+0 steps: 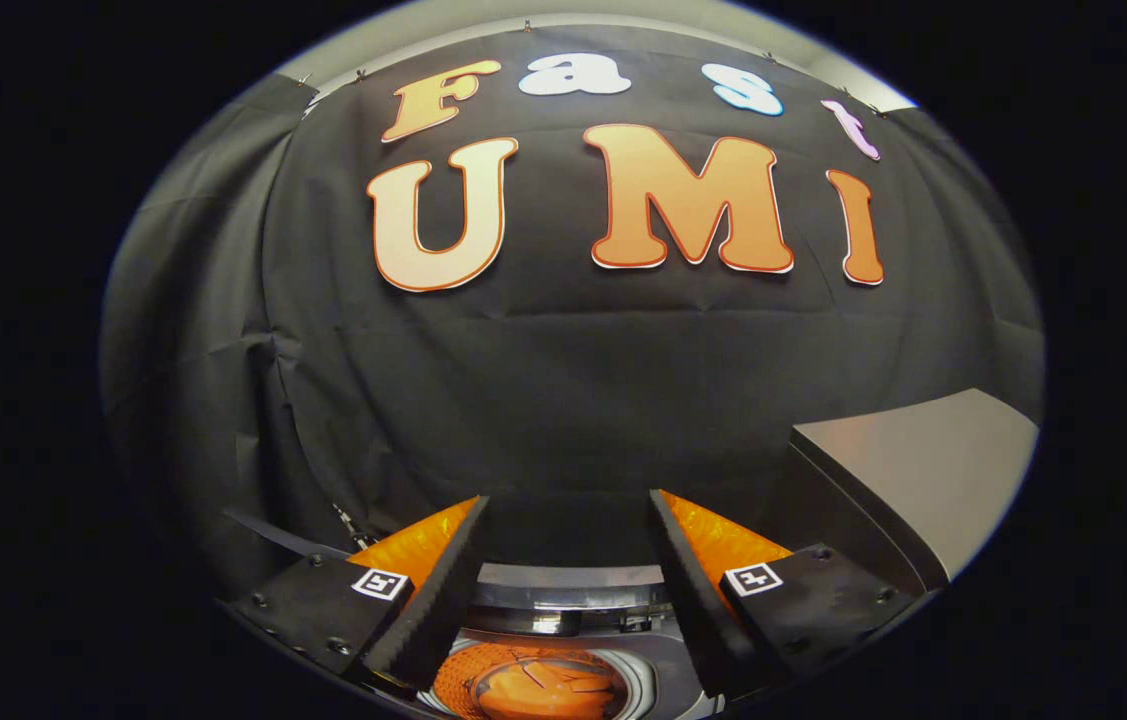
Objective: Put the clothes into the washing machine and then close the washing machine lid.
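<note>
The tool (568,560) hangs with its 2 fingers (438,590) spread wide and nothing between them. Directly below the gap sits the washing machine (573,585), its round drum opening (538,685) facing up, and inside it an orange mass shows; this looks like the clothes (538,692) already lying in the drum, though the orange glow could partly be reflection off the drum wall, so I cannot say for sure. Beyond the right finger a grey slab rises at a slant, most likely the washing machine lid (923,470), standing open and well apart from the opening. Behind all this hangs the black cloth wall (563,400). Judging by that, the loading step seems done and the step in hand is closing the lid. To do it well, the tool should swing toward the right and reach the lid's upper free edge rather than its hinge side, where leverage is poor. A push with the fingers set against the upper face would serve as well as a pinch; pressing the fingers together first would give a firmer pushing point. The lid should be guided down in its arc, not dropped, and no cloth should lie over the rim.
</note>
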`<state>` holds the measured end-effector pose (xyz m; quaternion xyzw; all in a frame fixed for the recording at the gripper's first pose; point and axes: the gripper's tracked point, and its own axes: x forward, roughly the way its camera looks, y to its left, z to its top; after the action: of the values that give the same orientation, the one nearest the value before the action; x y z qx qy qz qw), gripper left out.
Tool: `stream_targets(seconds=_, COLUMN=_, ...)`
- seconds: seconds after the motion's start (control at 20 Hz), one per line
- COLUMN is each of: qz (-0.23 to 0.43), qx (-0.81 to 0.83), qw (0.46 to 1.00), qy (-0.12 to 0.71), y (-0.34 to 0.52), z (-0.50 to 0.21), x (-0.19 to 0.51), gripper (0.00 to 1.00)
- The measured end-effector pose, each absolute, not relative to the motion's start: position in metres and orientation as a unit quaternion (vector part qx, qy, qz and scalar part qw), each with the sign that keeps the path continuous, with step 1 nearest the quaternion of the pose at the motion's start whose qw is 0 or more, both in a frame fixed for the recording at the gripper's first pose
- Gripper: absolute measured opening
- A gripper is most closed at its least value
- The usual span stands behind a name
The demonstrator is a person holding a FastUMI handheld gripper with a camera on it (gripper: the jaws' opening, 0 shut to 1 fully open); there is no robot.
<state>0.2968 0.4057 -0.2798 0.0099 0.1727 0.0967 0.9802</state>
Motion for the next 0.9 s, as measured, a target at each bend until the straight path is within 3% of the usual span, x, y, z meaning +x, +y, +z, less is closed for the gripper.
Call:
stream_targets(seconds=0.55, qz=0.092, qx=0.011, qw=0.965, qy=0.246, y=0.391, z=-0.34, x=0.208, gripper=0.99)
stream_targets(seconds=0.9, qz=0.085, qx=0.028, qw=0.96, qy=0.265, y=0.389, z=-0.35, x=0.193, gripper=0.98)
